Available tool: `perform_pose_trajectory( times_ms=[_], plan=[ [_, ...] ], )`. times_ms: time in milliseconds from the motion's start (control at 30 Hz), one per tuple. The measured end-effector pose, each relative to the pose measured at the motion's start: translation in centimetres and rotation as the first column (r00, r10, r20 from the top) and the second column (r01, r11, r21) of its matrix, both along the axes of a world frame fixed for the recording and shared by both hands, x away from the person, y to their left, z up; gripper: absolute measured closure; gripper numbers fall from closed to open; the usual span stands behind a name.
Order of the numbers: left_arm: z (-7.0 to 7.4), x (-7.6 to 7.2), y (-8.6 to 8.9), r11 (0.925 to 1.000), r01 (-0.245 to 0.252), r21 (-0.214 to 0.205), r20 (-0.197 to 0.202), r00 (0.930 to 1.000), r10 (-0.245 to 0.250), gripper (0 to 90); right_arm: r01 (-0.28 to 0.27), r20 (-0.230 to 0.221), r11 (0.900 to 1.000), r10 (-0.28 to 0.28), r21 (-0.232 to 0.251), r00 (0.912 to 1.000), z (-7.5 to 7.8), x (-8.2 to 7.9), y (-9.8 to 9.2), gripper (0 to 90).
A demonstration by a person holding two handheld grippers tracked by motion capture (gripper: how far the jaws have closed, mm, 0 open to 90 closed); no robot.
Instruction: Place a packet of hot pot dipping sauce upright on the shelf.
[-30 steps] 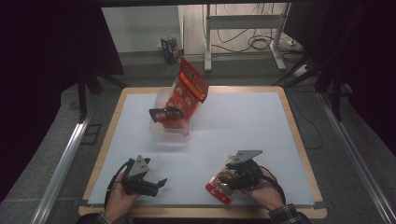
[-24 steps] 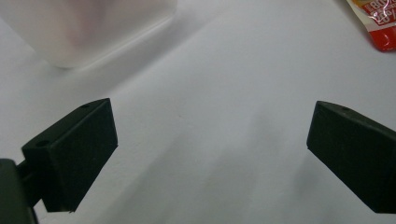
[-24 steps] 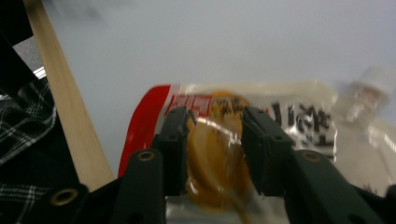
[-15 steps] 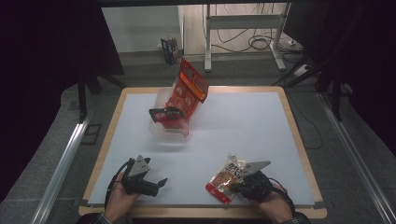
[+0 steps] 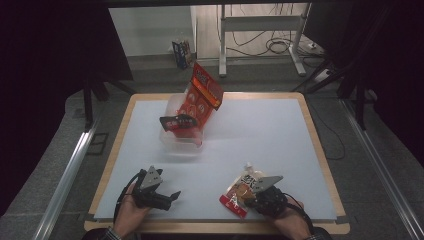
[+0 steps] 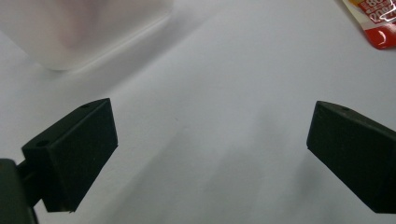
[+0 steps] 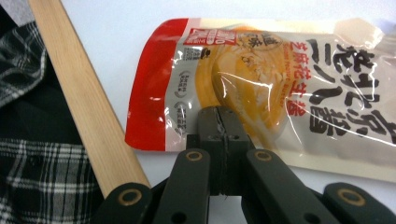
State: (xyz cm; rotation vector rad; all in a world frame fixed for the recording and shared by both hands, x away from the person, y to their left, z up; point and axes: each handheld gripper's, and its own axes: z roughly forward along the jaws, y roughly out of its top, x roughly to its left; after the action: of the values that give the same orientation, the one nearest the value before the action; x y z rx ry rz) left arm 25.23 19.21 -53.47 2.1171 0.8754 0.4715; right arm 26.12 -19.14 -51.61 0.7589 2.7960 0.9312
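A white-topped bench (image 5: 260, 145) with a wooden rim carries two things. A clear tub (image 5: 181, 131) of snack packets stands at ten o'clock, and a flat sauce pouch (image 5: 241, 192) lies at six o'clock.

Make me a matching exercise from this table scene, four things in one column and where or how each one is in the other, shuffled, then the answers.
Things:
1. clear plastic tub
2. red snack bag
3. red and white sauce pouch
4. left gripper

Places or states:
A. flat near the table's front edge, pinched by the right gripper
B. fingers wide apart over bare table
C. leaning out of the tub
D. standing on the table's far left part

Pairs: 1-D, 2-C, 3-A, 4-B
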Motion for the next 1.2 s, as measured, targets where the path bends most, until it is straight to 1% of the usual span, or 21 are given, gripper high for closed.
perform_pose_trajectory(
  times_ms=[133, 300, 367, 433, 467, 533, 667, 867, 1000, 1100, 1167, 1200],
  plan=[
    [0.0, 0.1, 0.0, 1.0000, -0.003, -0.004, 0.000, 1.0000, 0.003, 1.8, 0.009, -0.002, 0.9997, -0.009, 0.022, 1.0000, -0.1, 0.5, 0.5, 88.7],
    [0.0, 0.1, -0.1, 1.0000, -0.005, -0.008, 0.000, 1.0000, 0.005, 1.8, 0.017, 0.011, 0.9992, -0.018, 0.037, 0.9998, -0.3, 1.3, 2.0, 88.7],
    [0.0, 0.1, -0.2, 1.0000, -0.004, -0.008, -0.002, 1.0000, 0.004, 1.8, 0.028, 0.011, 0.9982, -0.028, 0.054, 0.9995, -0.5, 1.8, 2.5, 88.7],
    [0.0, 0.2, -0.2, 1.0000, -0.002, -0.008, -0.005, 1.0000, 0.002, 1.8, 0.042, 0.000, 0.9962, -0.042, 0.076, 0.9991, -0.7, 2.2, 2.9, 88.7],
    [0.0, 0.2, -0.2, 1.0000, -0.002, -0.009, -0.006, 1.0000, 0.002, 1.8, 0.044, 0.001, 0.9960, -0.044, 0.078, 0.9990, -0.7, 2.4, 3.1, 88.7],
    [0.0, 0.2, -0.2, 0.9999, -0.001, -0.012, -0.008, 1.0000, 0.001, 1.8, 0.040, 0.019, 0.9969, -0.041, 0.068, 0.9990, -0.7, 2.7, 3.6, 88.7],
    [0.0, 0.2, -0.3, 1.0000, 0.001, -0.007, -0.011, 0.9999, -0.001, 1.9, 0.036, 0.042, 0.9979, -0.039, 0.054, 0.9984, -0.6, 3.5, 4.7, 88.8],
    [0.0, 0.2, -0.4, 1.0000, 0.008, 0.006, -0.013, 0.9999, -0.008, 1.9, 0.035, 0.099, 0.9992, -0.037, 0.019, 0.9944, -0.5, 5.0, 6.9, 88.8],
    [0.0, 0.2, -0.4, 0.9999, 0.011, 0.004, -0.020, 0.9997, -0.011, 2.2, 0.040, 0.103, 0.9991, -0.041, 0.015, 0.9938, -0.5, 4.9, 6.9, 88.7],
    [0.0, 0.2, -0.6, 0.9999, 0.016, 0.000, -0.033, 0.9993, -0.016, 2.5, 0.039, 0.100, 0.9992, -0.039, 0.011, 0.9942, -0.4, 4.8, 6.9, 88.5],
    [0.0, 0.2, -0.8, 0.9997, 0.023, -0.013, -0.047, 0.9986, -0.023, 2.6, 0.034, 0.091, 0.9993, -0.035, 0.016, 0.9952, -0.3, 4.8, 6.7, 87.0],
    [0.1, 0.2, -0.9, 0.9994, 0.025, -0.023, -0.052, 0.9983, -0.026, 2.8, 0.036, 0.085, 0.9991, -0.038, 0.022, 0.9956, -0.2, 4.7, 6.6, 84.1]
  ],
)
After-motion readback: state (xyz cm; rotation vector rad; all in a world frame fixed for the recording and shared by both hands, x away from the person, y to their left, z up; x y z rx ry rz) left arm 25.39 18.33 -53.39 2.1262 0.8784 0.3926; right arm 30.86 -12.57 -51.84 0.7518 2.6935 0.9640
